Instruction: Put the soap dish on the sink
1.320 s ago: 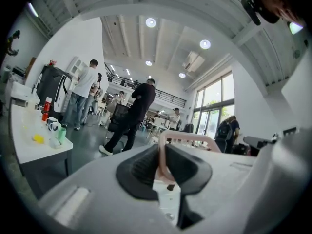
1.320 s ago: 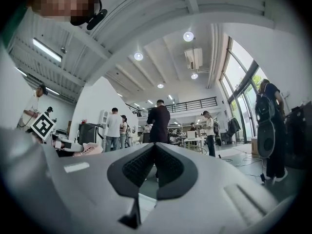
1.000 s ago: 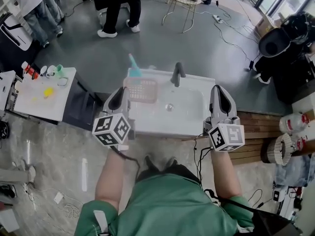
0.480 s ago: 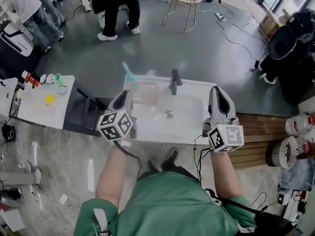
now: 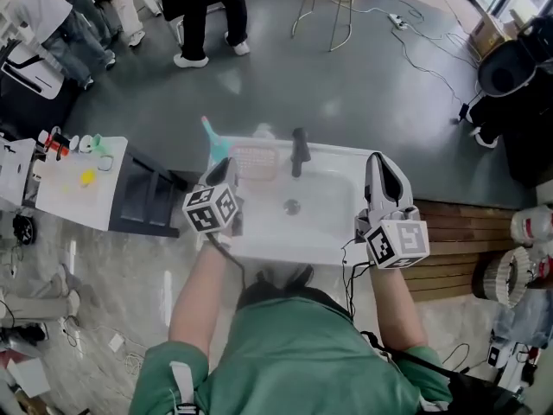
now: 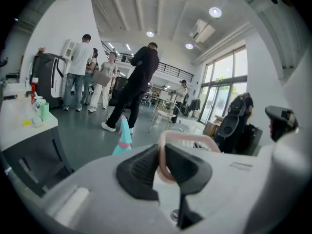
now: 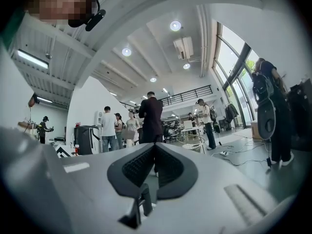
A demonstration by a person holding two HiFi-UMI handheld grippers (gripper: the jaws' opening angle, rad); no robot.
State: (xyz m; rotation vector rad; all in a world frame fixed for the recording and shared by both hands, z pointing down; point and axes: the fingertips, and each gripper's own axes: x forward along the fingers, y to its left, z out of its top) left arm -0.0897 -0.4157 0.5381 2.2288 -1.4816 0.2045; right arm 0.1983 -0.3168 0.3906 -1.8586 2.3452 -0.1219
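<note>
While my left claw (image 5: 222, 173) pinches the near rim of the pink soap dish (image 5: 253, 160), jaws closed tight on the plastic, the dish lies over the back left corner of the white sink (image 5: 324, 227), just left of the dark faucet (image 5: 299, 151). Whether it rests on the ledge or hangs just above it, I cannot tell. A teal, pink-tipped object (image 5: 210, 137) stands just beside the dish's far left. My right claw (image 5: 383, 173), jaws pressed together on nothing, hovers over the sink's right edge.
</note>
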